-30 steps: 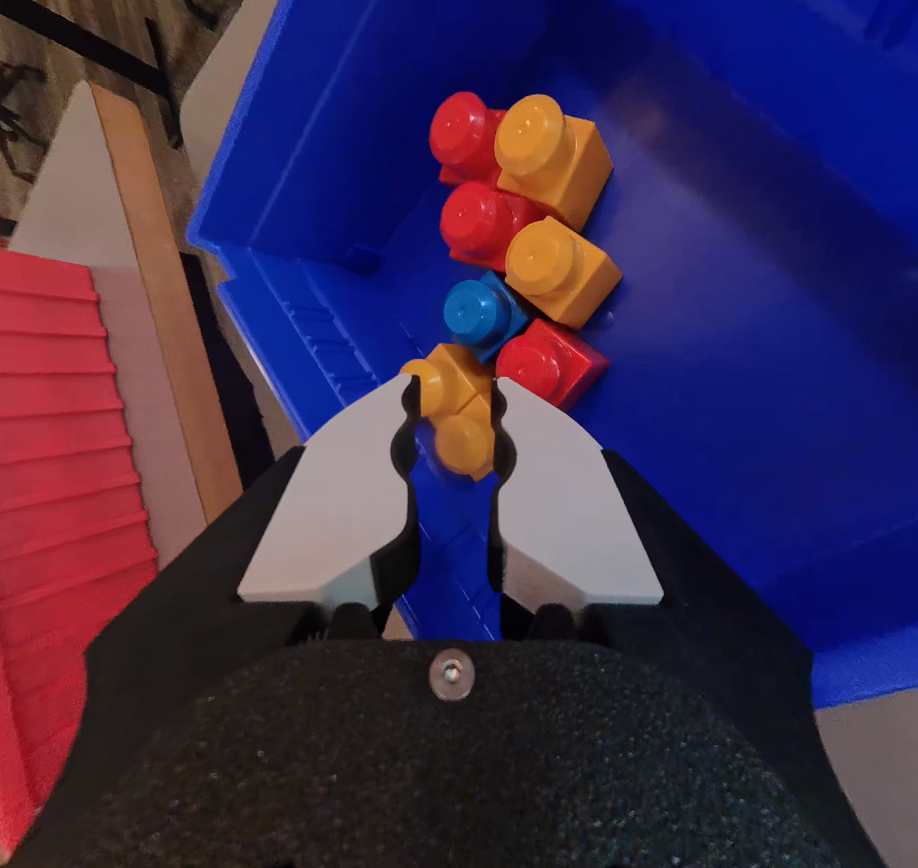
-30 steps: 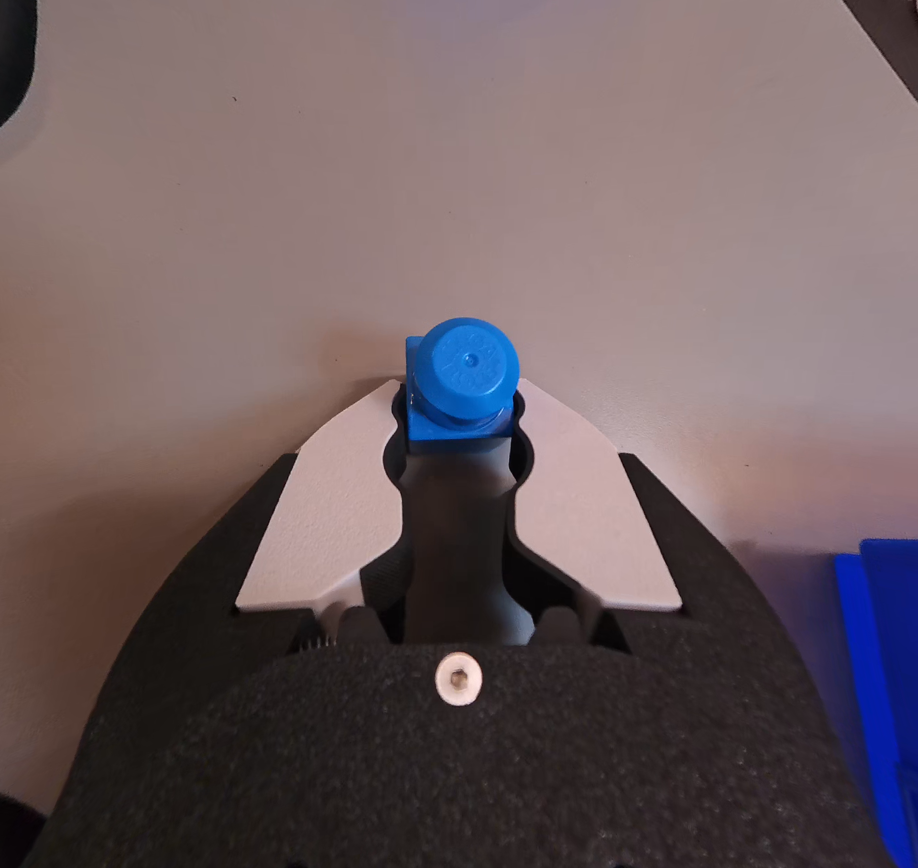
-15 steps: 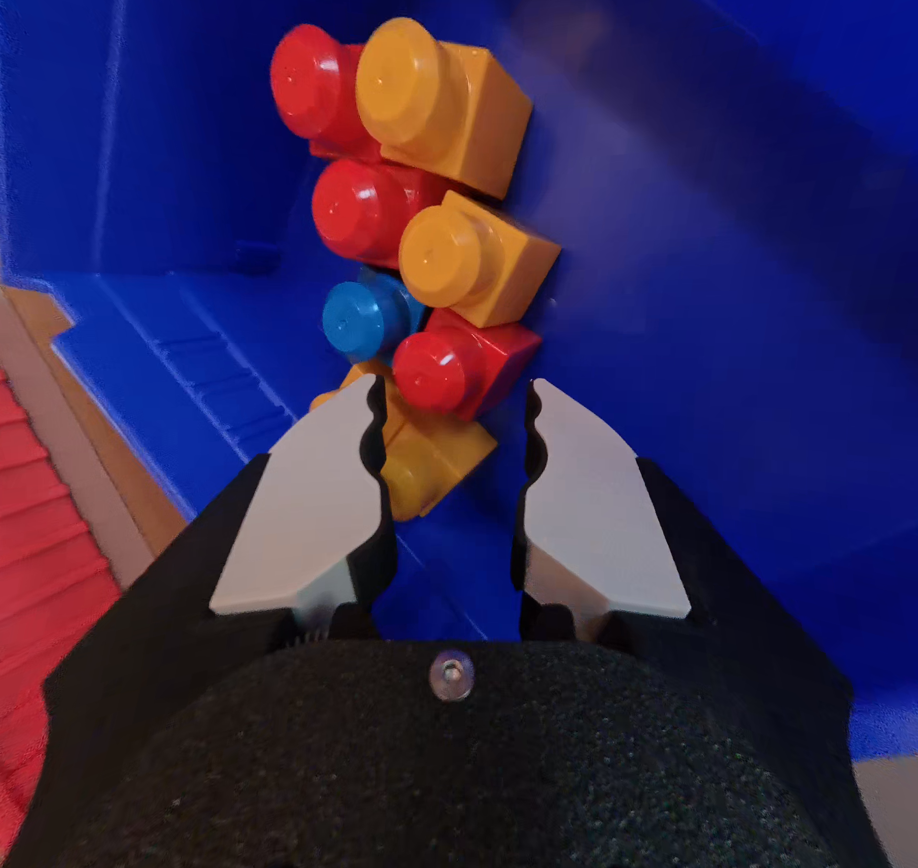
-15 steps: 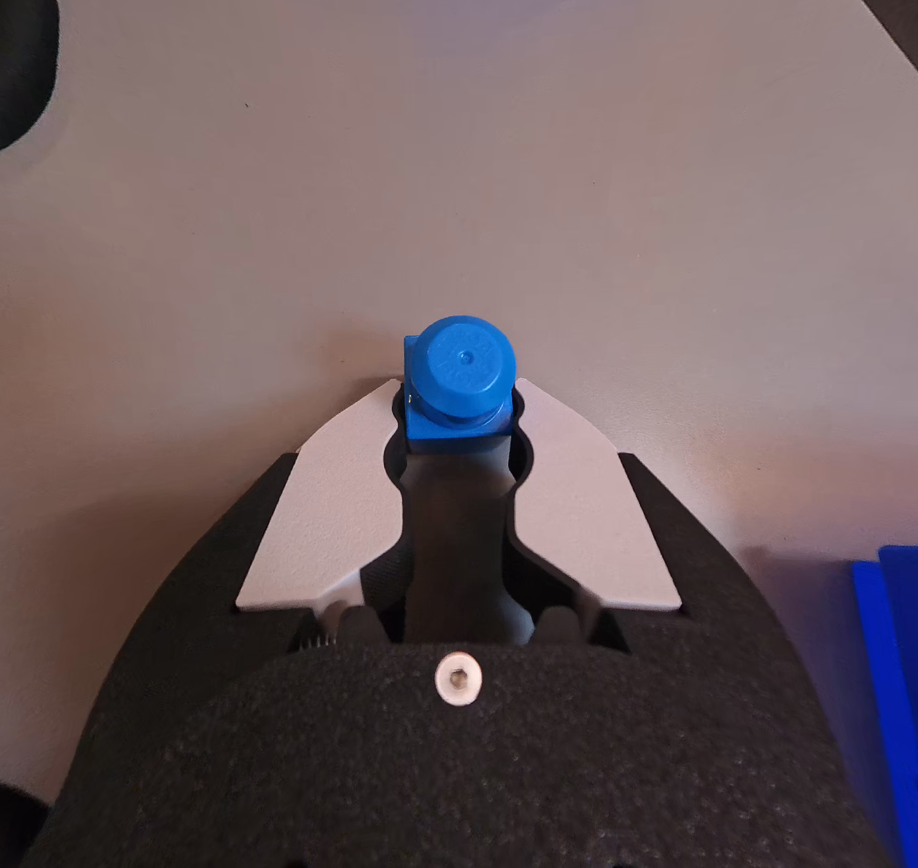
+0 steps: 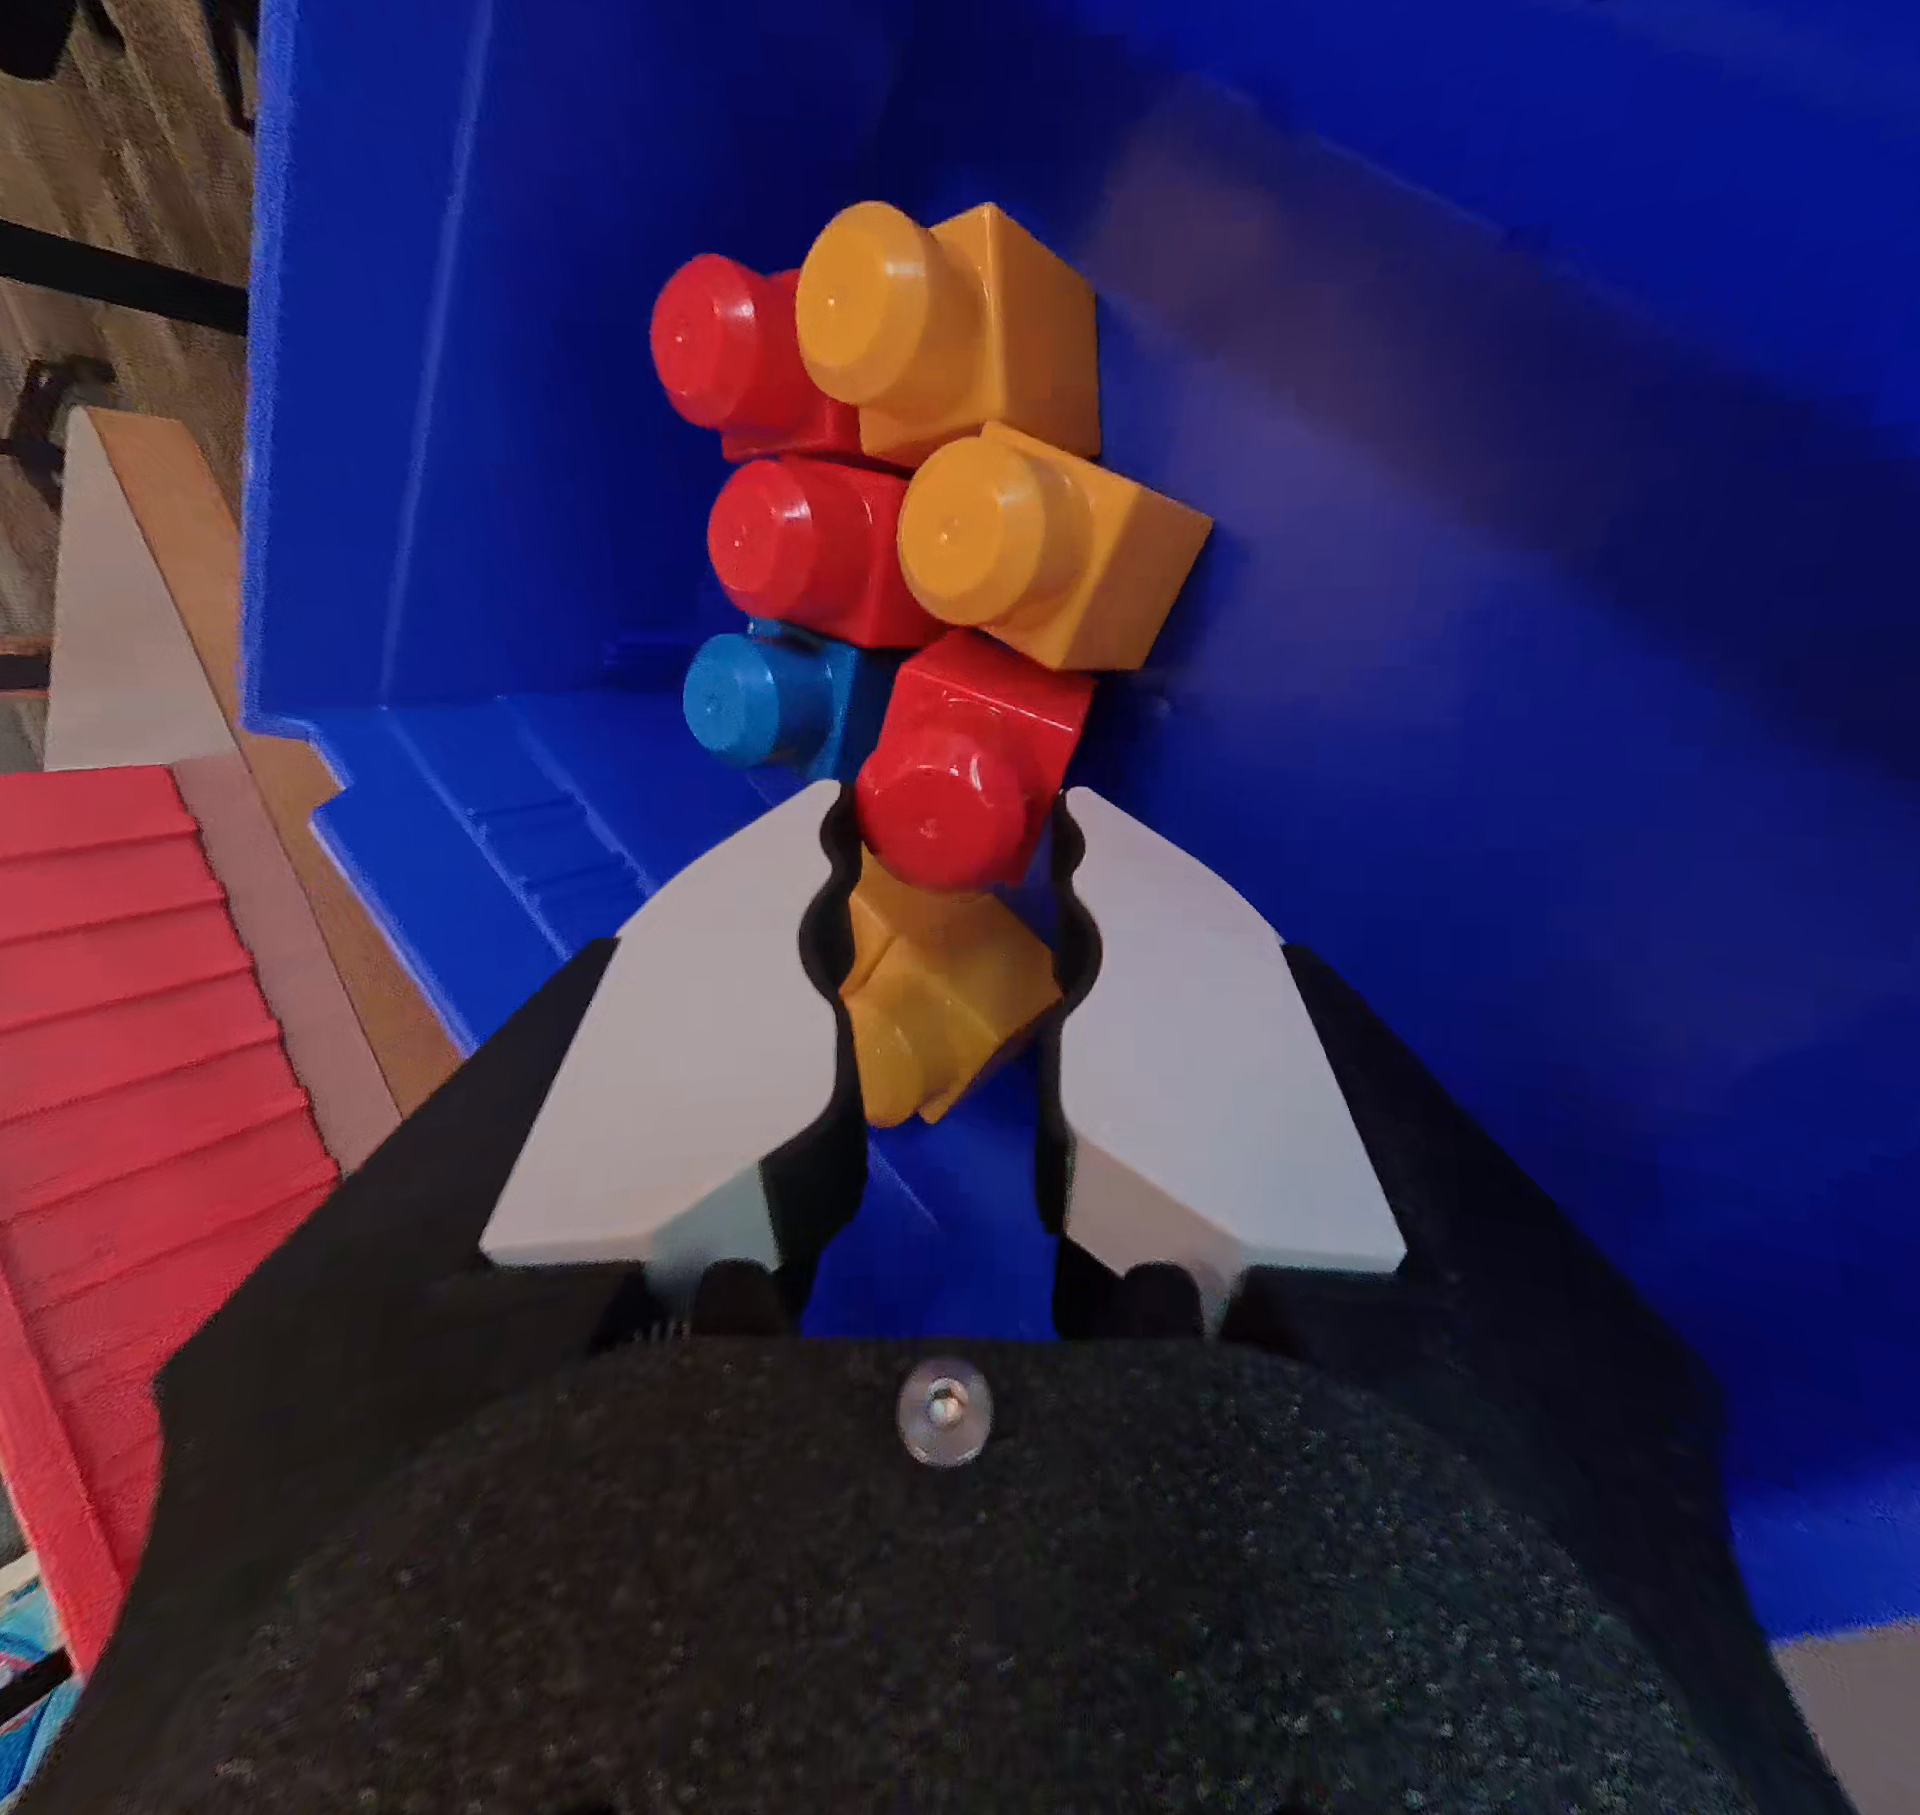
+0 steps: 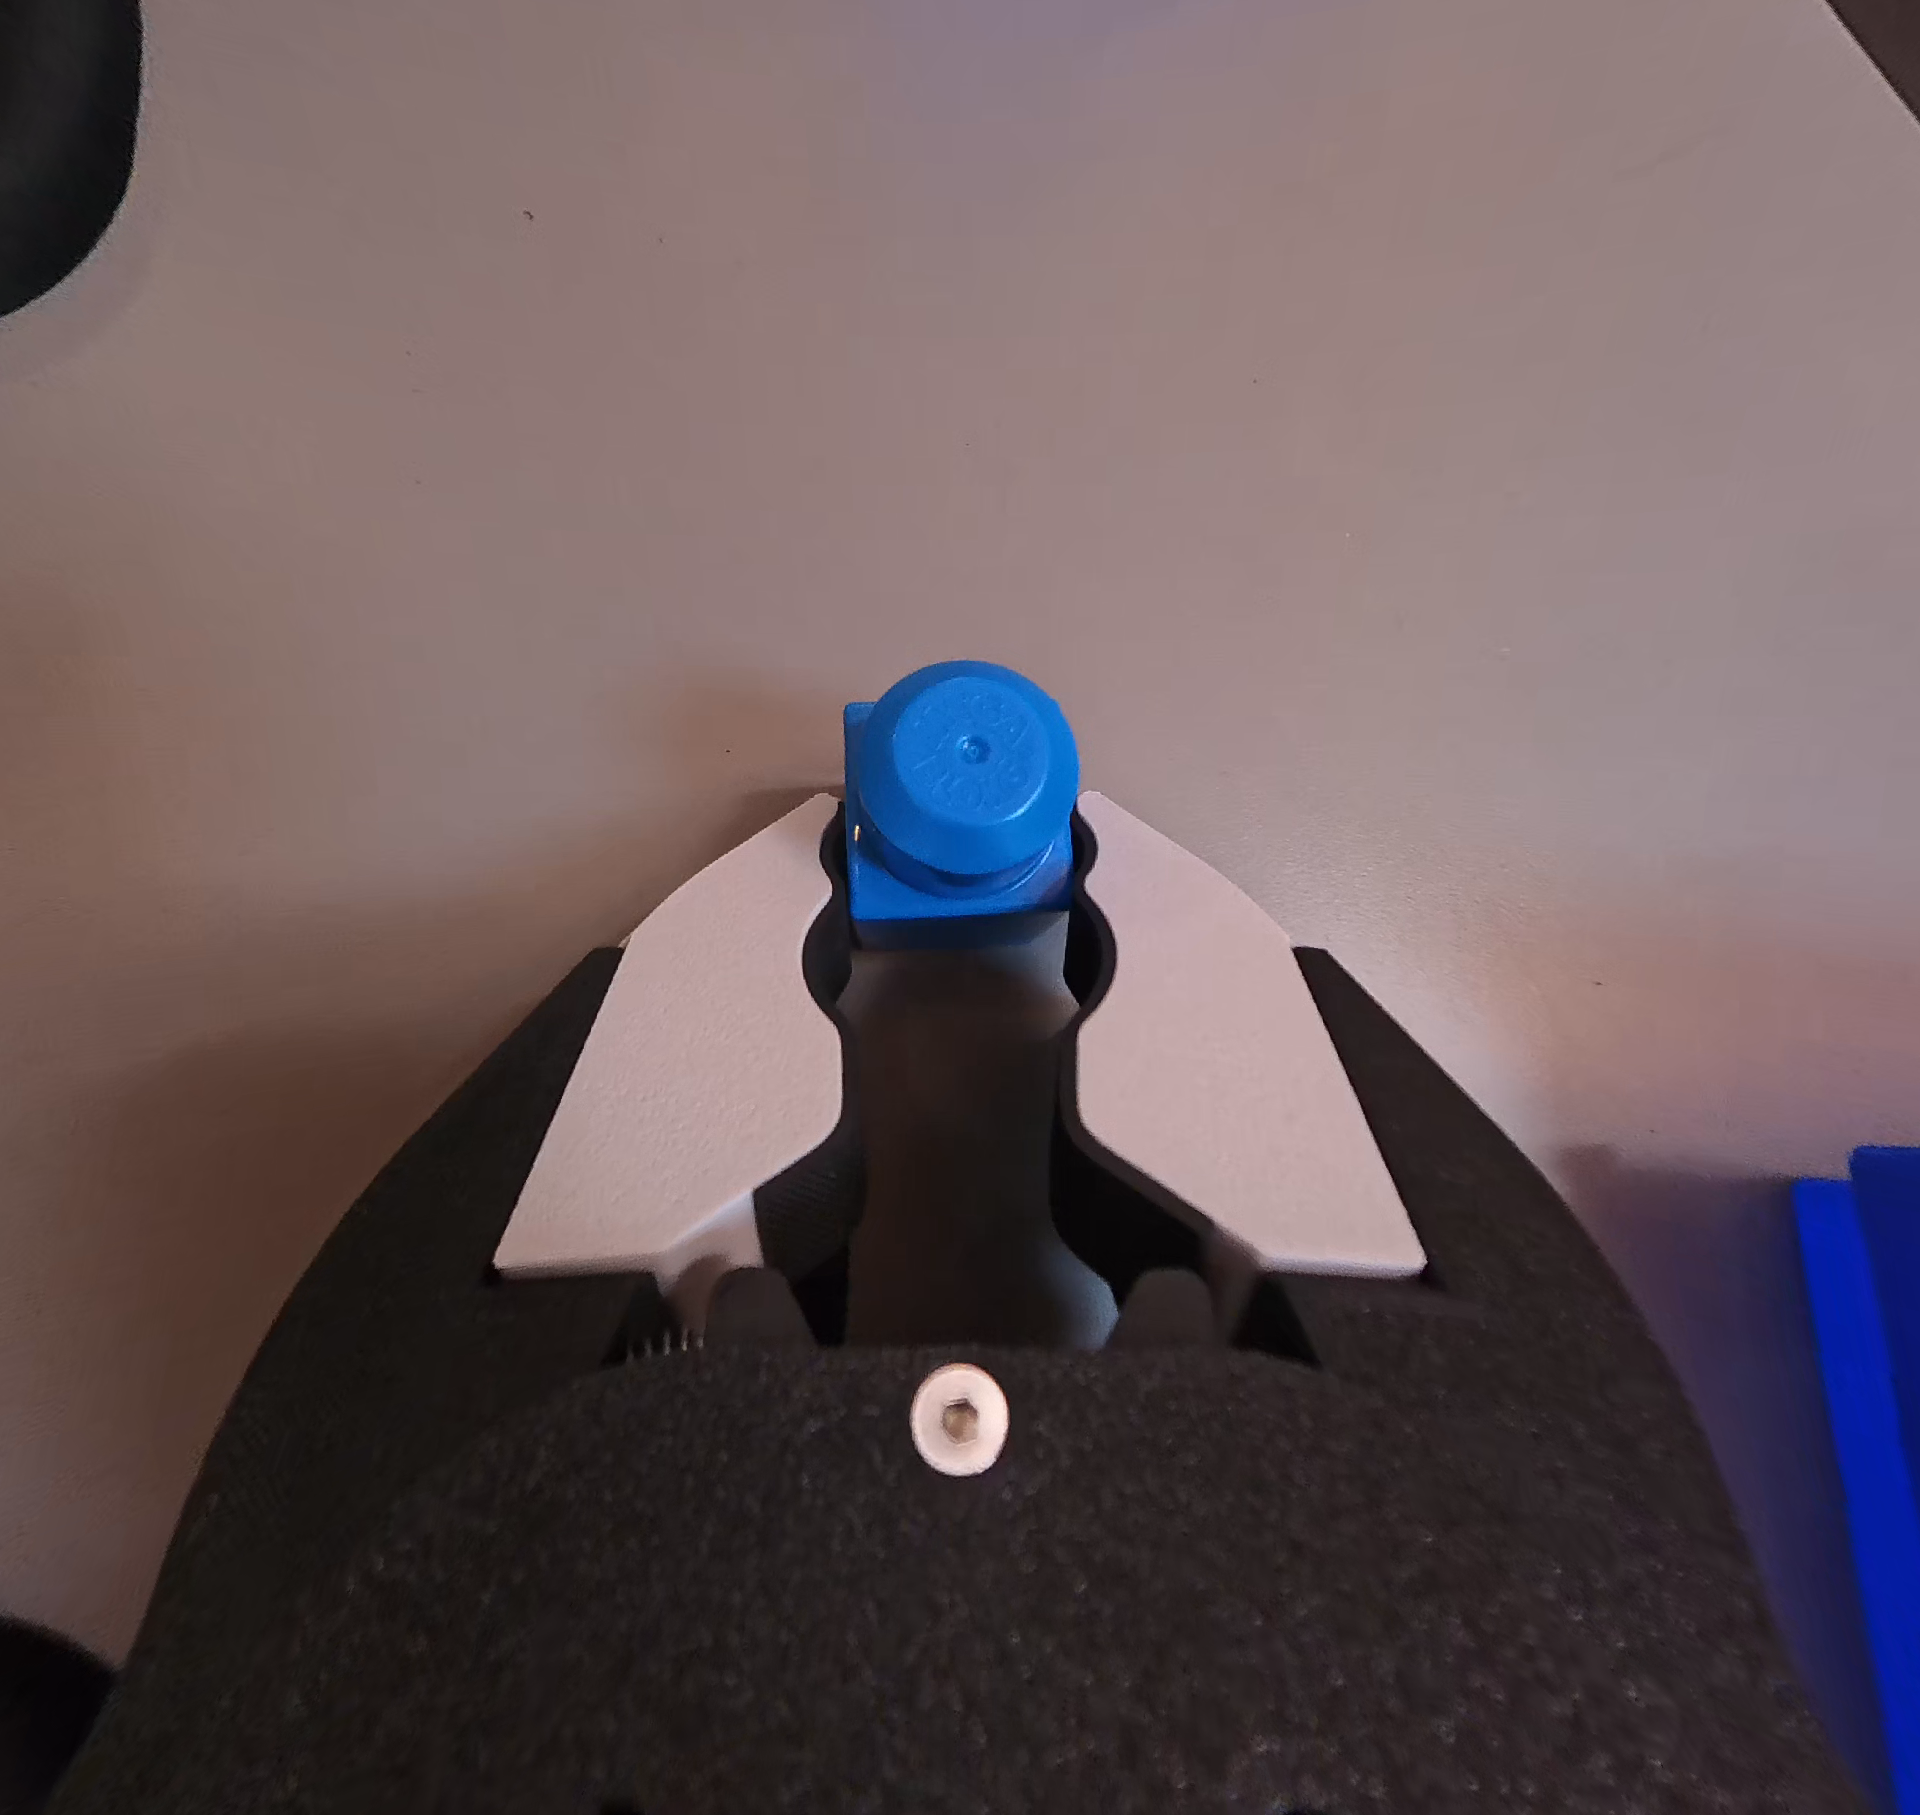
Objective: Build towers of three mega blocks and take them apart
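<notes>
Left wrist view shows the left gripper [image 5: 951, 830] with jaws closing around a red block [image 5: 961, 778] in the blue bin [image 5: 1455, 622], where neighbours crowding it may drag along, while the right gripper [image 6: 956, 846] clamps a blue block [image 6: 956, 809].

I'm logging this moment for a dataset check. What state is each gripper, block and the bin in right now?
Left gripper: jaws around the nearest red block, contact unclear.
Nearest red block: loose, tipped over, stud toward camera.
Orange block below it: lying tilted on the bin floor.
Other blocks in the bin: loose cluster, unstacked.
Blue bin: open, holding blocks.
Right gripper: shut on the single blue block.
Single blue block: gripped over the table, nothing stacked on it.
</notes>
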